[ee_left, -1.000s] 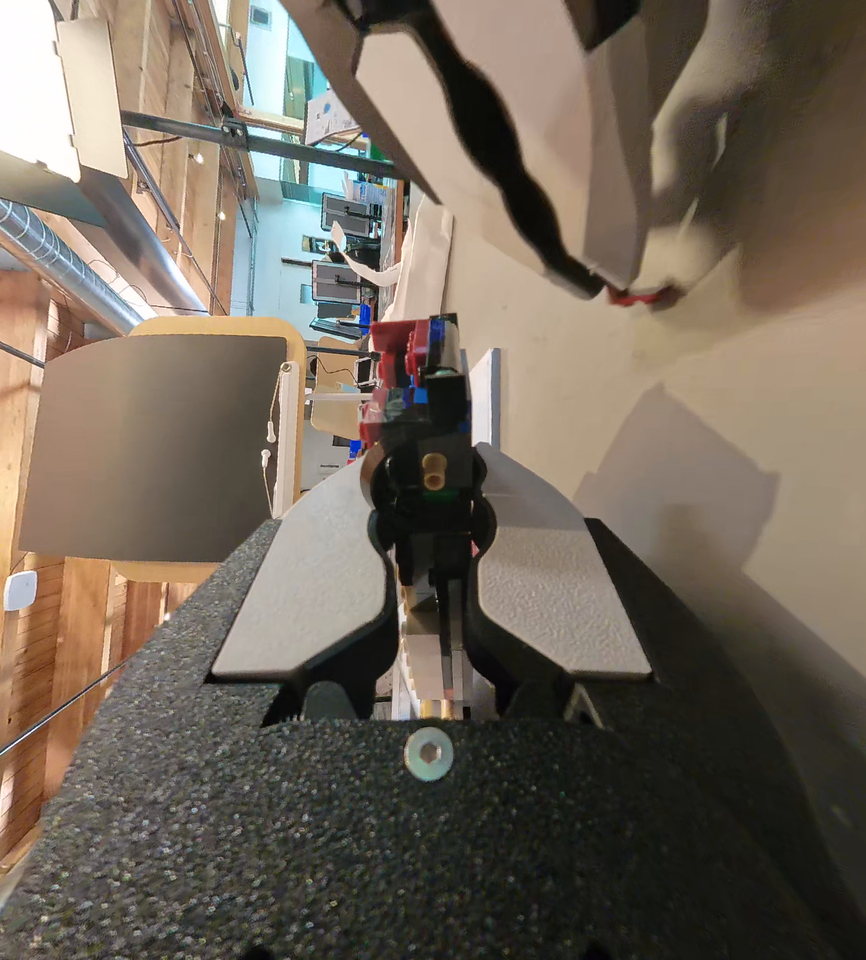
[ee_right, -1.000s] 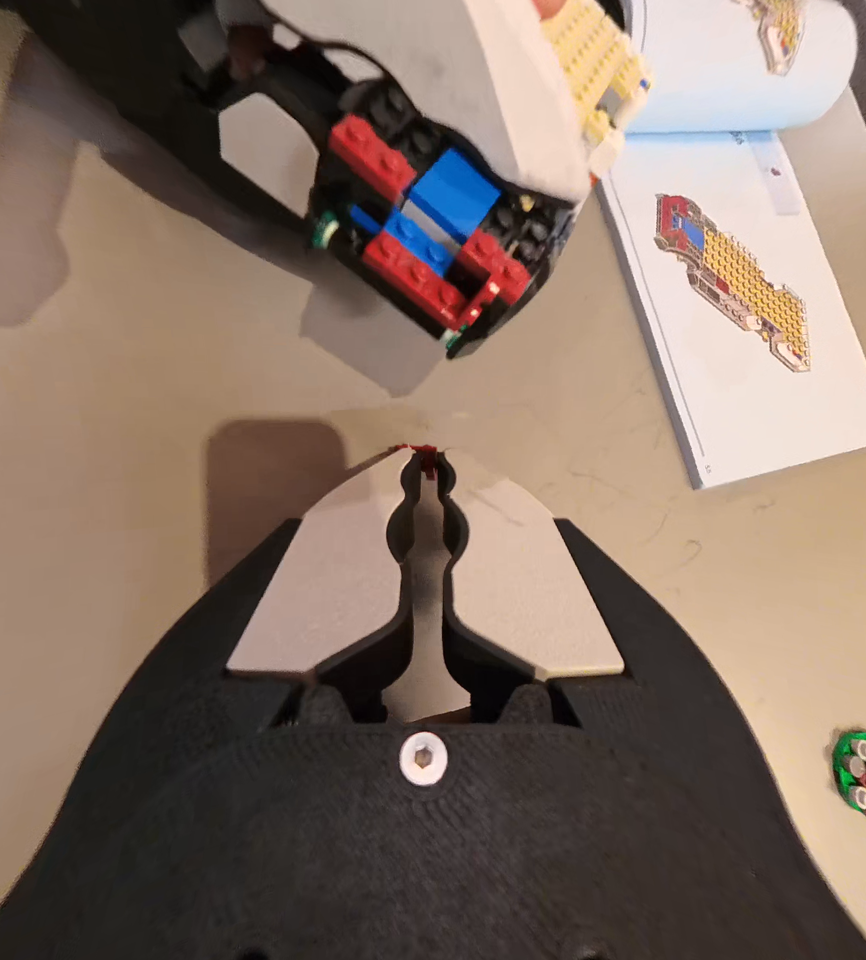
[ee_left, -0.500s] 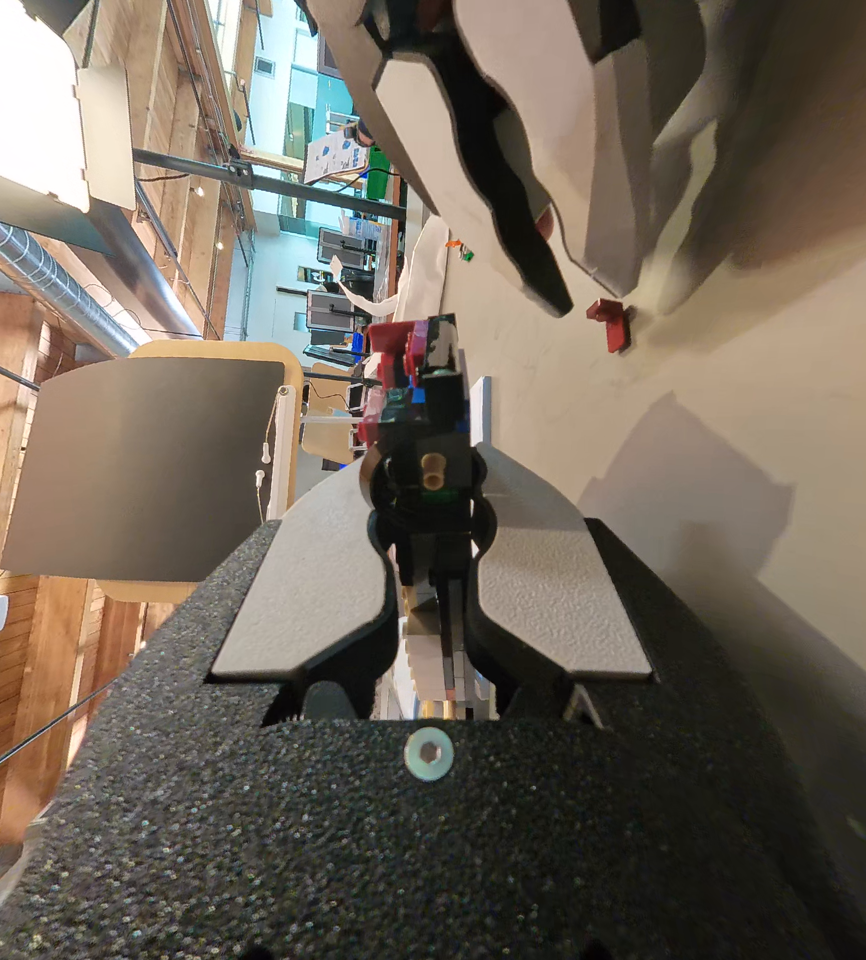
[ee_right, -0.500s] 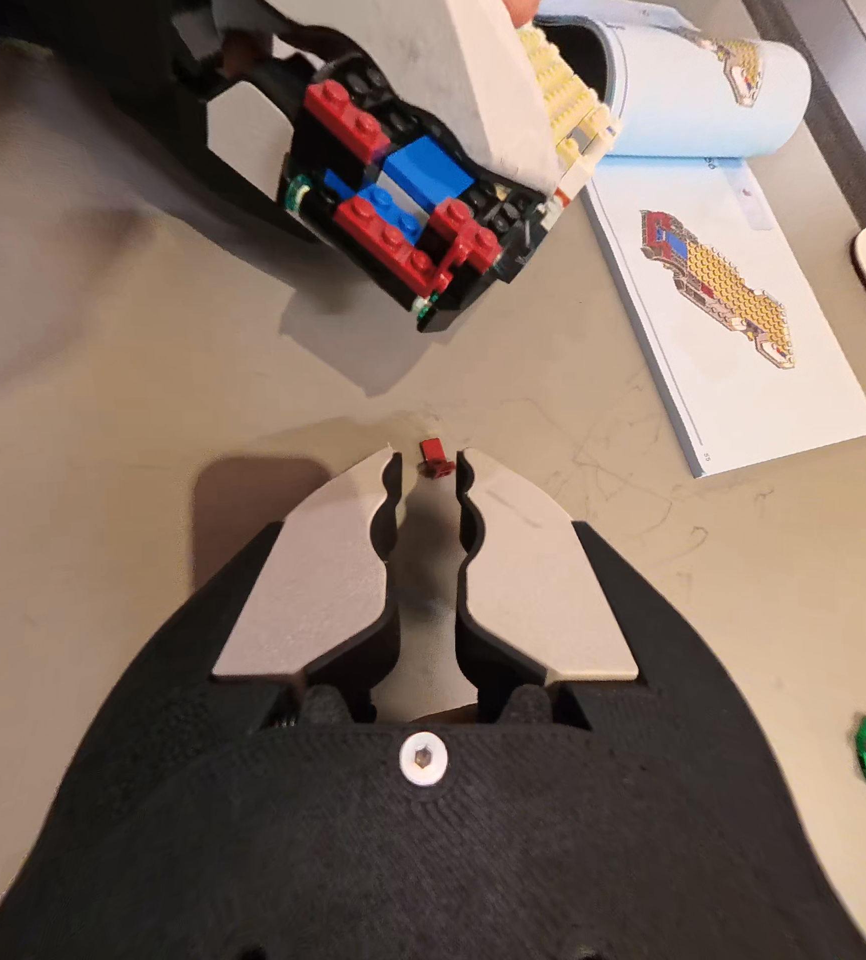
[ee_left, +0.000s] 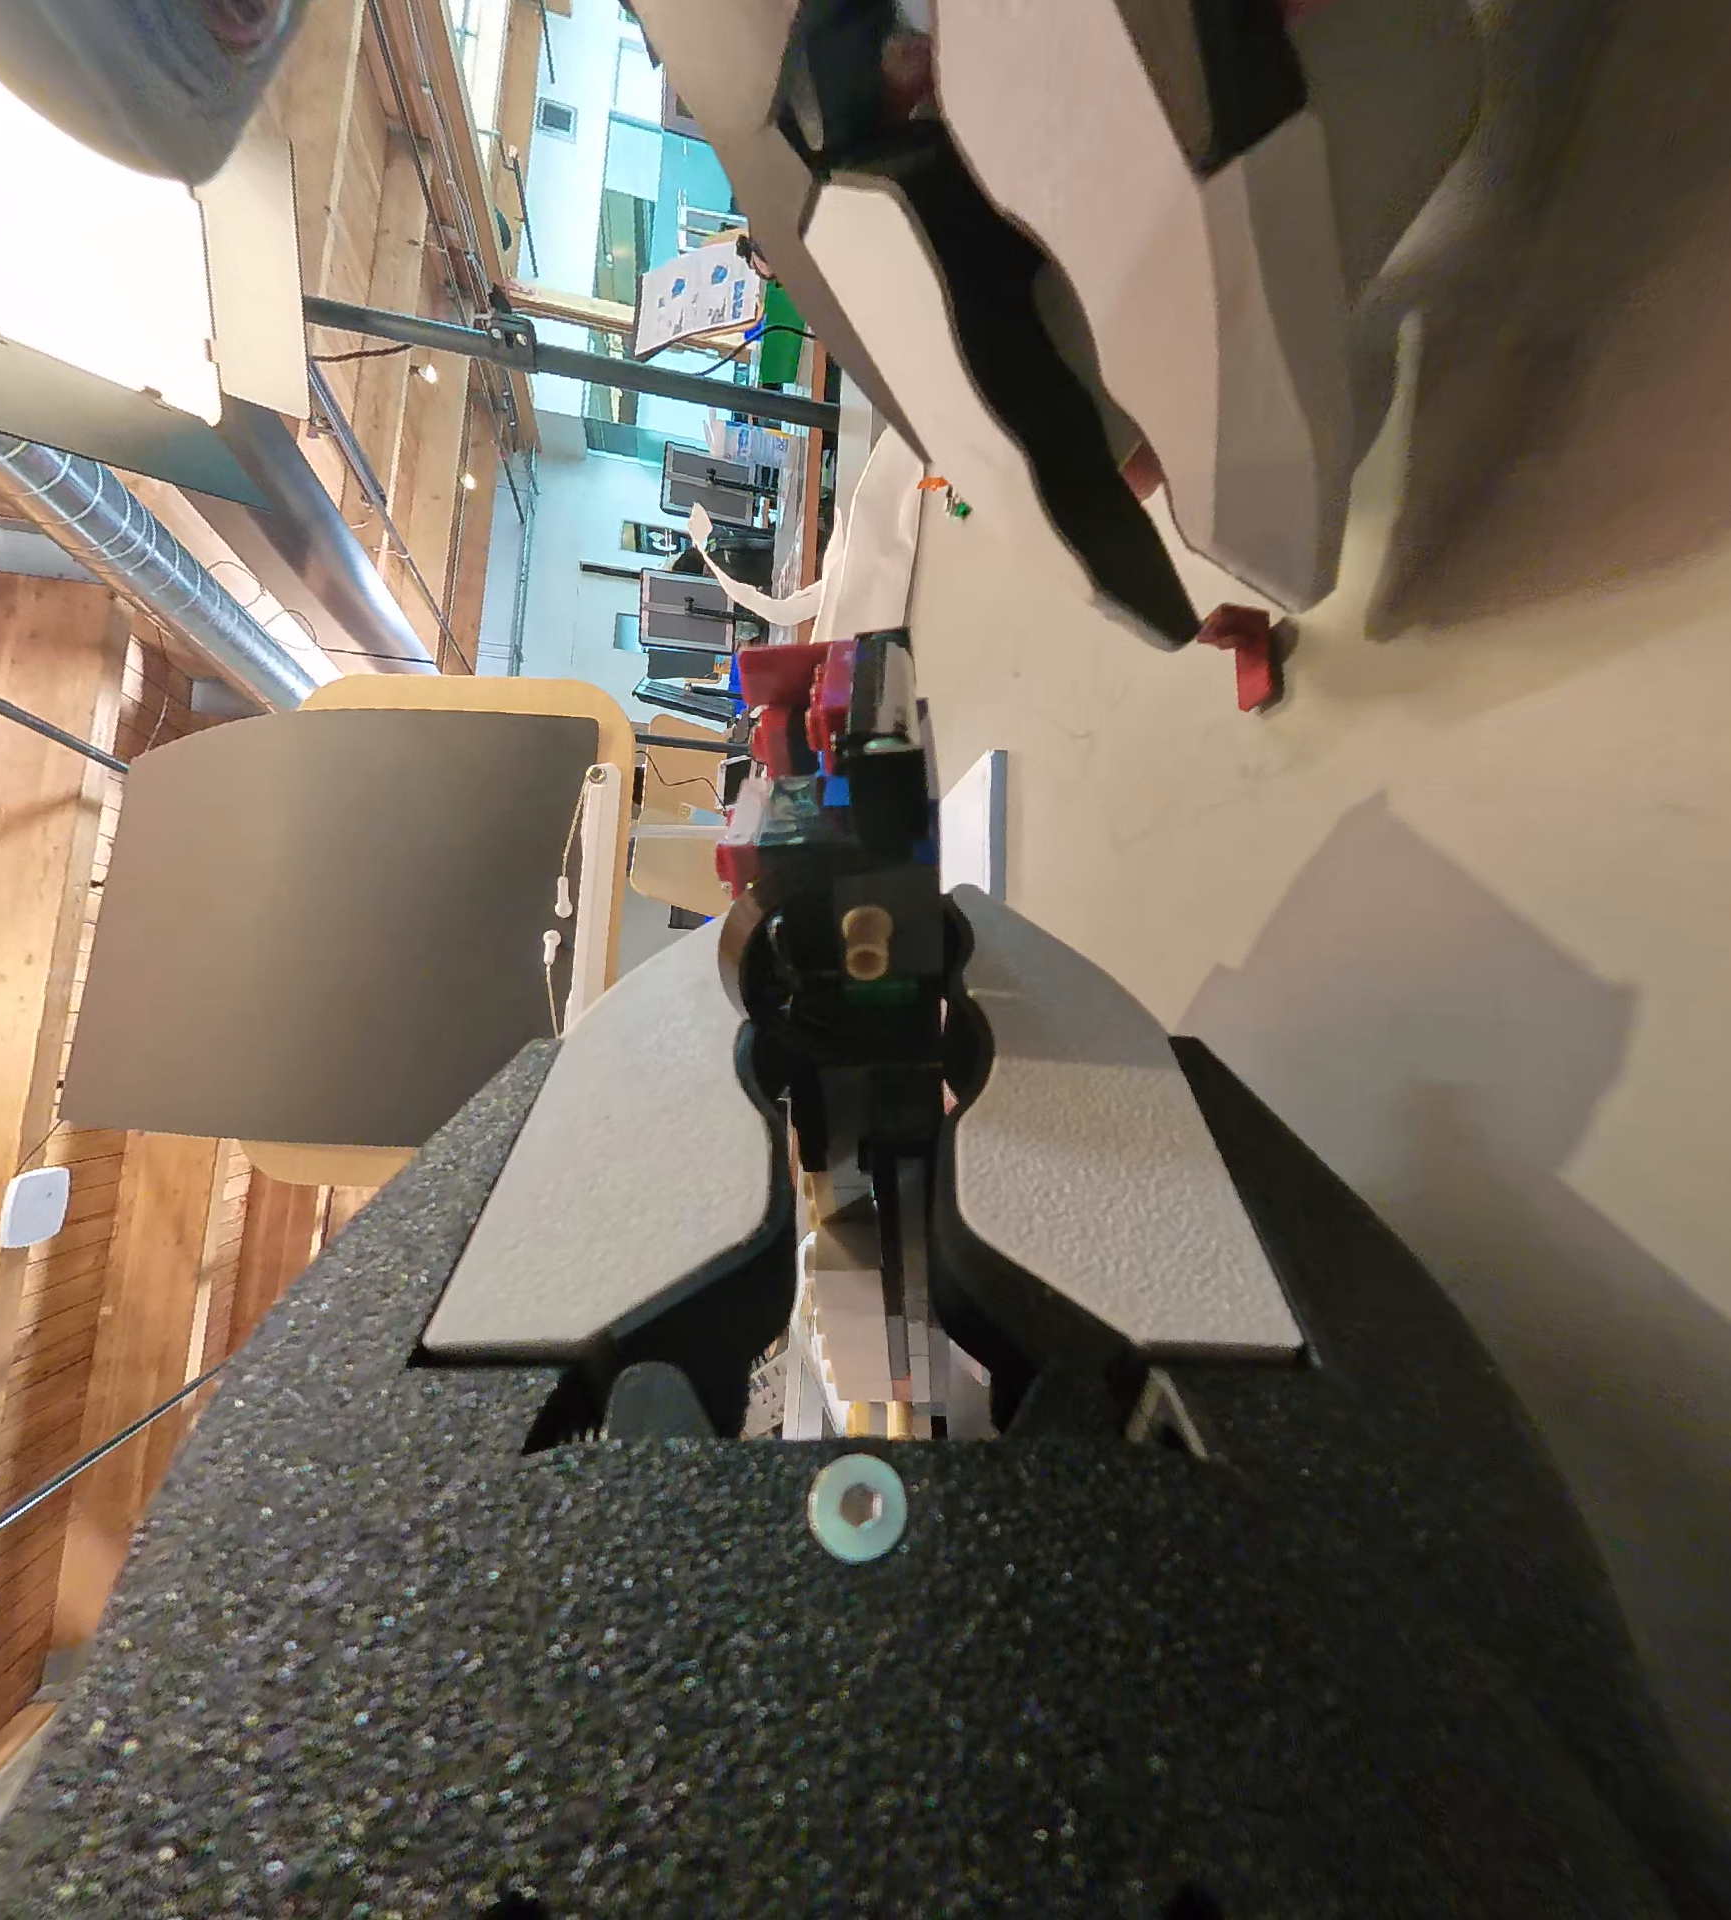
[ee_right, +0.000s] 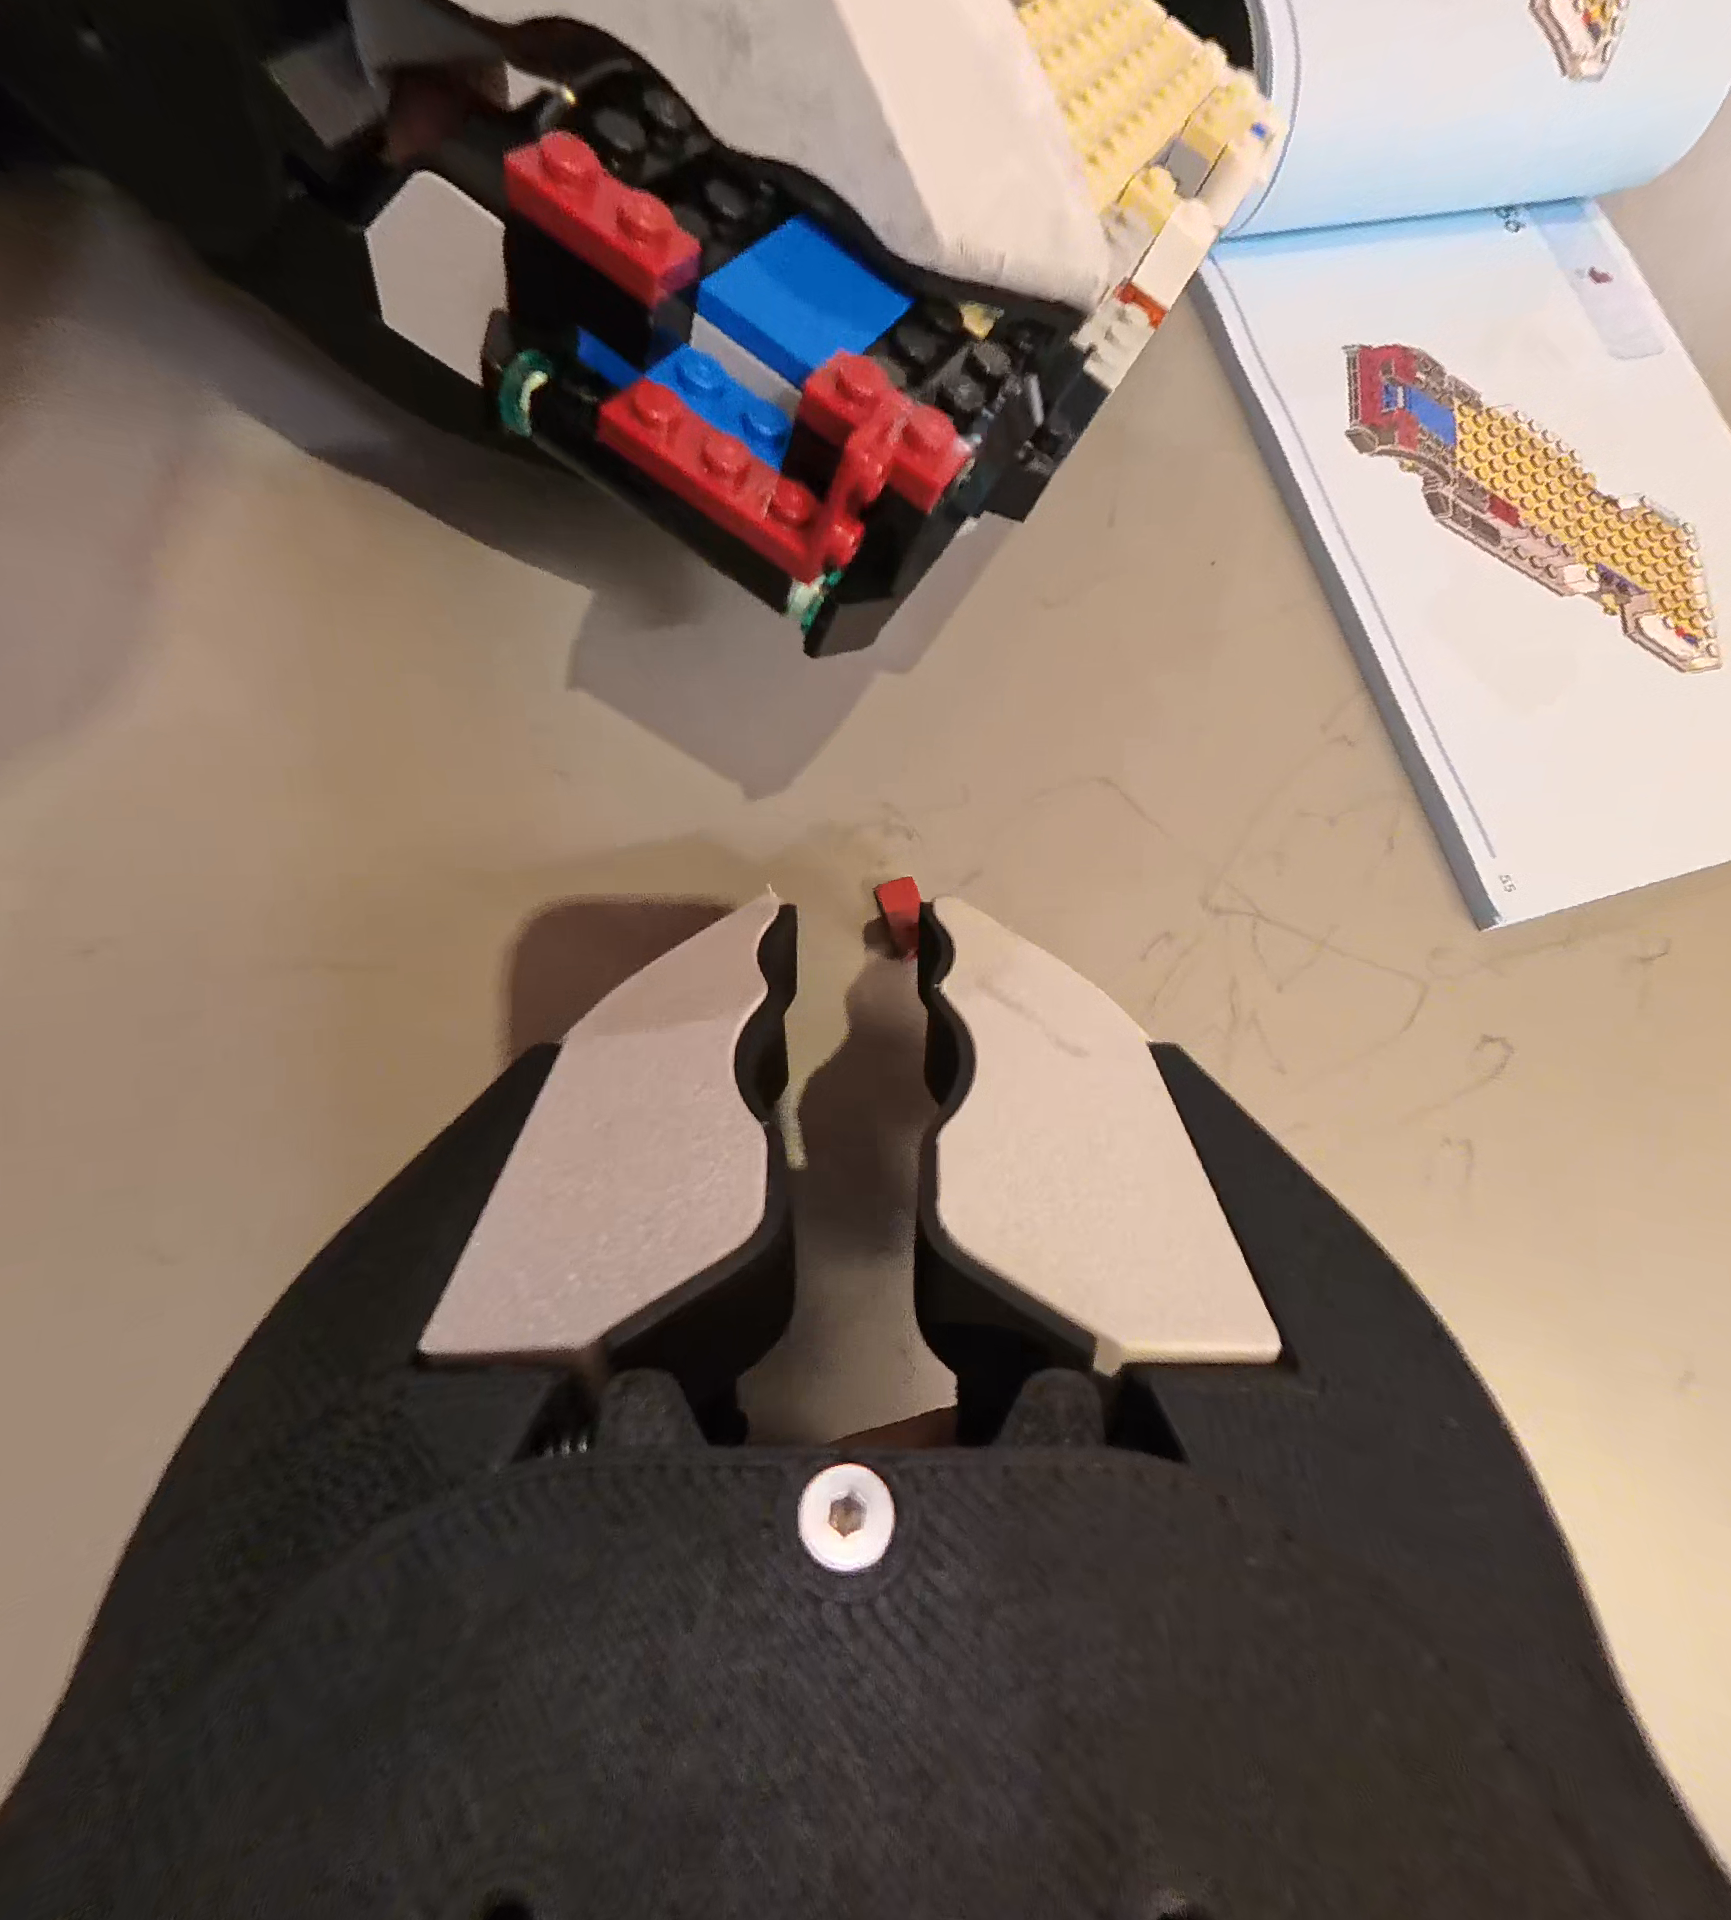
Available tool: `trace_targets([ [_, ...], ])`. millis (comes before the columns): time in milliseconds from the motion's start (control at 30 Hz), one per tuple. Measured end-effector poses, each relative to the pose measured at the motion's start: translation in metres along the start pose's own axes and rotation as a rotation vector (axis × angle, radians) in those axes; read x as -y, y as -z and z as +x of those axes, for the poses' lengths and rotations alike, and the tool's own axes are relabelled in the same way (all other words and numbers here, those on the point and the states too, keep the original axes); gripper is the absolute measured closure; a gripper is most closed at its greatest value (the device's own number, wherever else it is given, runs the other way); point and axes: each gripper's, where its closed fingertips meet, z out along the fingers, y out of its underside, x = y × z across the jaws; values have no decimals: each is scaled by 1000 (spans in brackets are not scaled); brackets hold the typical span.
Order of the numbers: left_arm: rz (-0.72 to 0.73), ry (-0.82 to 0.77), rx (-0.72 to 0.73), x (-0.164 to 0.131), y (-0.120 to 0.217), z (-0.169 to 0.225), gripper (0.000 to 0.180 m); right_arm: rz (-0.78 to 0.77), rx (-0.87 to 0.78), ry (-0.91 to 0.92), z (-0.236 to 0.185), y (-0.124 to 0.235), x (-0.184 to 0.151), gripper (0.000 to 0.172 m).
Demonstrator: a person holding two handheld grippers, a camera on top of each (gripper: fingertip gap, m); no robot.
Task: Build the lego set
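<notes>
Upper frame: left tool [ee_right: 736, 343] clamped on black, red and blue brick model [ee_right: 736, 416], kept aloft. Centre: right tool [ee_right: 856, 920] narrowly parted, empty, small red brick piece [ee_right: 897, 914] against one fingertip on beige counter [ee_right: 217, 779].

Up close, the right gripper [ee_right: 856, 914] is a broad black printed body with a fine ribbed texture, one silver hex-socket screw [ee_right: 845, 1514] set in the middle. Two pale grey, grainy fingers [ee_right: 632, 1143] taper forward, each lined with a wavy black inner pad. The left gripper [ee_left: 856, 987] matches: speckled black shell, silver screw [ee_left: 856, 1508], grey fingers [ee_left: 1079, 1143], scalloped black pads.
</notes>
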Motion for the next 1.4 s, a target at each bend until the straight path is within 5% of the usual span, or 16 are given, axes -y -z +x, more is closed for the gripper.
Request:
trace_targets([
  [800, 8, 43, -35, 0, -5, 4, 154, -78, 41, 122, -19, 0, -9, 154],
  [1133, 11, 44, -27, 3, -4, 0, 154, -33, 35, -215, -2, 1, 1, 149],
  [1400, 12, 51, -24, 3, -4, -2, 154, -65, -15, -246, 3, -2, -3, 150],
])
